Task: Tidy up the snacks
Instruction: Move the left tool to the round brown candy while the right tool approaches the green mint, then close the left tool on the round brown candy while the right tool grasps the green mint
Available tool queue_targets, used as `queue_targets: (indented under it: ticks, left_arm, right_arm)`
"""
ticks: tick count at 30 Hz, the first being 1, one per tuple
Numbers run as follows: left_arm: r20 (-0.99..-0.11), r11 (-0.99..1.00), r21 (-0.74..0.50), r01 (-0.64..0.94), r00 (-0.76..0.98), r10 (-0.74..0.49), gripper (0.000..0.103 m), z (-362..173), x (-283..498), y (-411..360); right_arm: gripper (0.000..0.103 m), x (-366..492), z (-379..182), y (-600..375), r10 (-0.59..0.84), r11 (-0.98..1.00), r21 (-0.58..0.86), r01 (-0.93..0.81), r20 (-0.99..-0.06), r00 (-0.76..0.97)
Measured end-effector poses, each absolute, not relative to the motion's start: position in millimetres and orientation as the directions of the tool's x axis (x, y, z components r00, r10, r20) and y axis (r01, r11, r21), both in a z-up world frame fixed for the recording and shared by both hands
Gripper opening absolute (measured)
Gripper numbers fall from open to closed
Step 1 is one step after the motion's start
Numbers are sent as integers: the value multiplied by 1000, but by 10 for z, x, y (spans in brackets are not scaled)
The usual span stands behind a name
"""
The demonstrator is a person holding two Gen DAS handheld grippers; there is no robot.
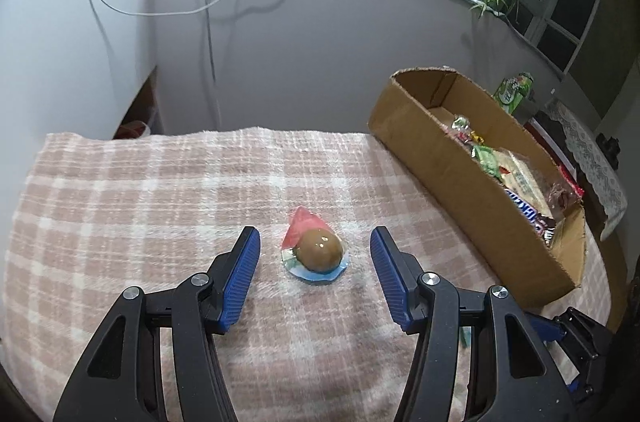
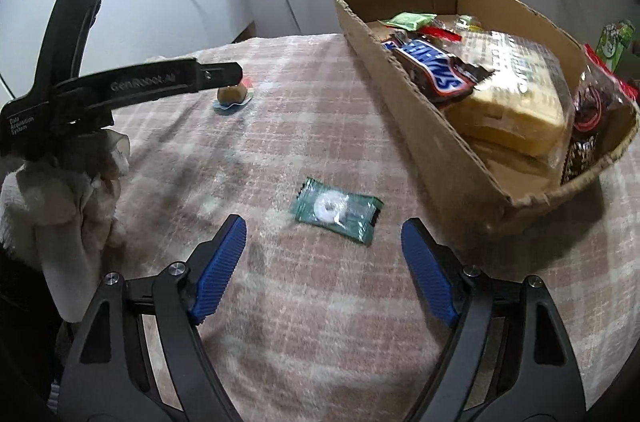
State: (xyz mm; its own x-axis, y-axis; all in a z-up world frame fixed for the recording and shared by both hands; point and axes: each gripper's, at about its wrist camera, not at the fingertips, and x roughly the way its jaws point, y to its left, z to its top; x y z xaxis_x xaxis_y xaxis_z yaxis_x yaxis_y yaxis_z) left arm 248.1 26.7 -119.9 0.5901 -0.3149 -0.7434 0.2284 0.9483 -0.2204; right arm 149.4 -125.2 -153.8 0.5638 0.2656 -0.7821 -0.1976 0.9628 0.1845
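A brown round snack in clear, red and blue wrap [image 1: 316,249] lies on the checked cloth between the fingers of my open left gripper [image 1: 315,236], untouched. It also shows far off in the right wrist view [image 2: 232,95], beside the left gripper's body. A green candy packet with a white ring [image 2: 337,209] lies just ahead of my open, empty right gripper [image 2: 323,224]. A cardboard box [image 1: 432,150] to the right holds a Snickers bar [image 2: 432,68], a pale cracker pack [image 2: 516,90] and other snacks.
The pink checked cloth [image 1: 160,190] covers the table, which ends at a white wall behind. A green drink carton [image 1: 514,90] stands past the box. A cloth-sleeved arm [image 2: 60,206] holds the left gripper at the left.
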Motion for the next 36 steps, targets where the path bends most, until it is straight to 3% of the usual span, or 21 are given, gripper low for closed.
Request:
queue_targets:
  ticks: [4, 6, 11, 18, 24, 32, 36]
  left_arm:
    - [-750, 950, -208, 233, 586, -308, 57, -1284, 2554, 254]
    - [-751, 950, -212, 229, 584, -308, 57, -1324, 2585, 264]
    - [-754, 948, -212, 236, 578, -312, 57, -1380, 2628, 244]
    - [-752, 949, -205, 240, 582, -309, 56, -1409, 2625, 239]
    - [-752, 954, -191, 231, 590, -293, 36, -1418, 2641, 235]
    - [-744, 952, -202, 231, 596, -303, 35, -1414, 2615, 279]
    - [-742, 952, -203, 230, 599, -303, 35, -1408, 2595, 296]
  right_arm:
    - [83, 1588, -1562, -1184, 230, 971, 150, -185, -788, 571]
    - [76, 1621, -1574, -1153, 215, 974, 130, -184, -790, 575]
    - [71, 1677, -1563, -1095, 188, 977, 93, -190, -794, 579]
    - [53, 1623, -1553, -1117, 169, 979, 63, -196, -788, 592]
    - [40, 1565, -1545, -1064, 168, 974, 36, -225, -781, 601]
    - [34, 1535, -1541, -1114, 212, 964, 68, -256, -777, 593]
    - [25, 1514, -1530, -1127, 223, 963, 80, -256, -769, 599]
